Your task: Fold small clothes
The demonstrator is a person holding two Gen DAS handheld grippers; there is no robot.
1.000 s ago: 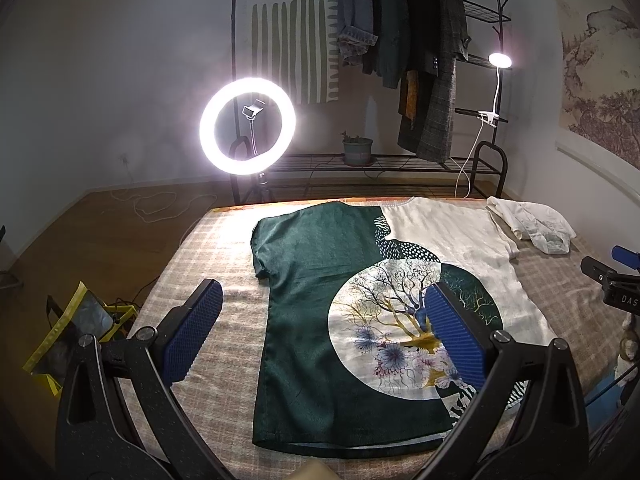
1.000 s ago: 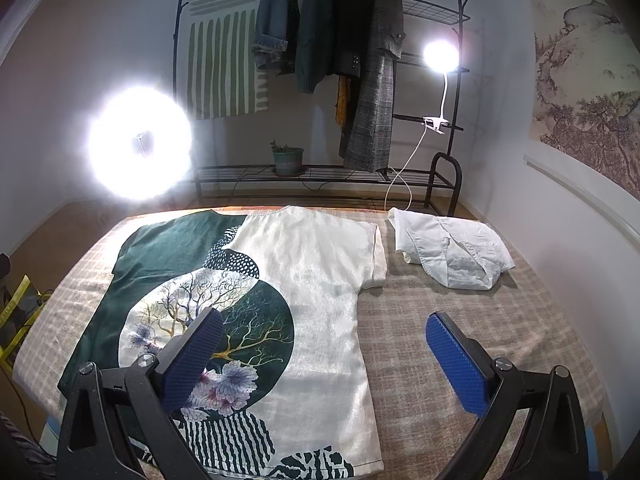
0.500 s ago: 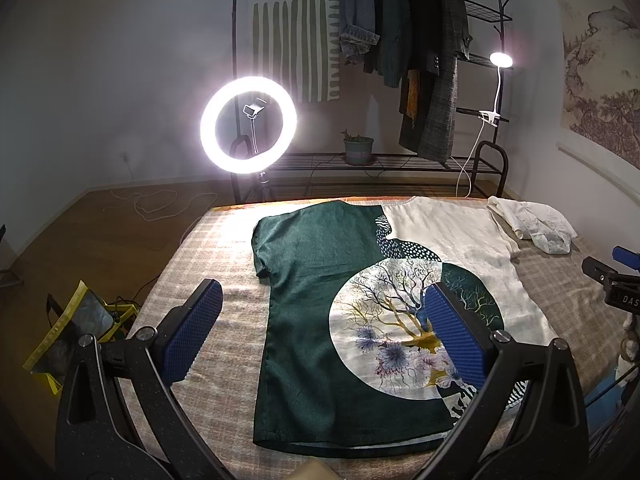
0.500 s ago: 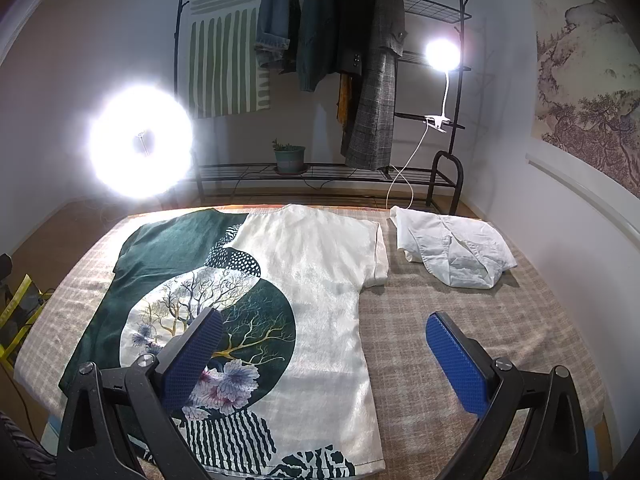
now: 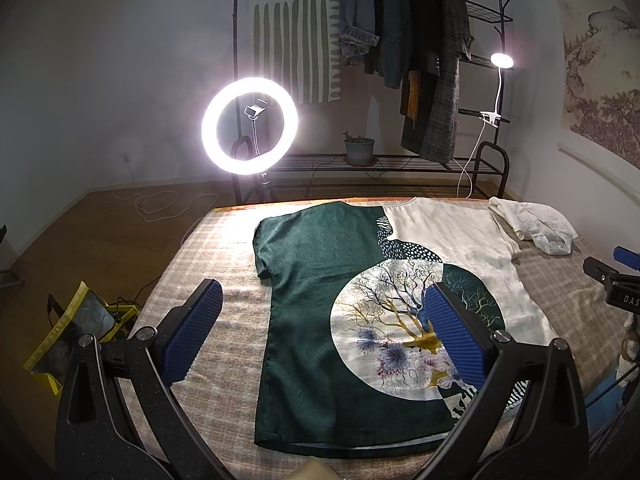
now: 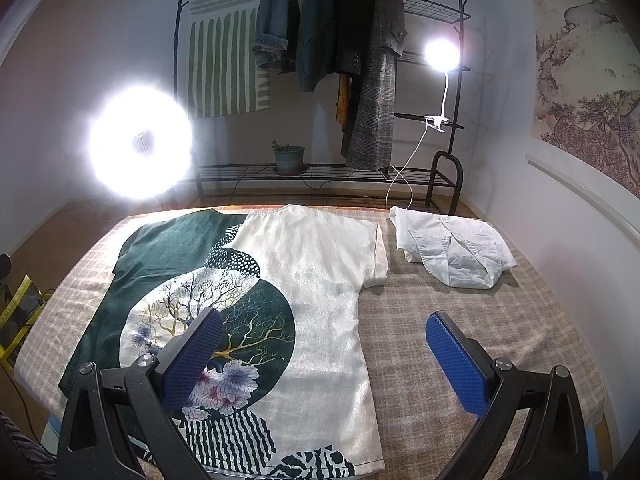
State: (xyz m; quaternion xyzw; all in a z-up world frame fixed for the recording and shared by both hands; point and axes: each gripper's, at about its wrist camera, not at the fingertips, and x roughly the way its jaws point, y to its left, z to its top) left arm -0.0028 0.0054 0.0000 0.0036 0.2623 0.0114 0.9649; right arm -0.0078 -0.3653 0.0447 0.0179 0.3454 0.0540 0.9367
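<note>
Left hand-held gripper [image 5: 320, 332] and right hand-held gripper [image 6: 320, 360] both hover wide open, holding nothing, above the t-shirt [image 5: 360, 300] lying flat on the checked tabletop [image 5: 224, 264]. Risk: thin, slightly shiny fabric may slip from the ribbed blue pads [image 5: 192, 332], or a pinch grabs one layer only (skewed fold). Crumpled white garment [image 6: 452, 252] sits just beside the right sleeve and could snag.
</note>
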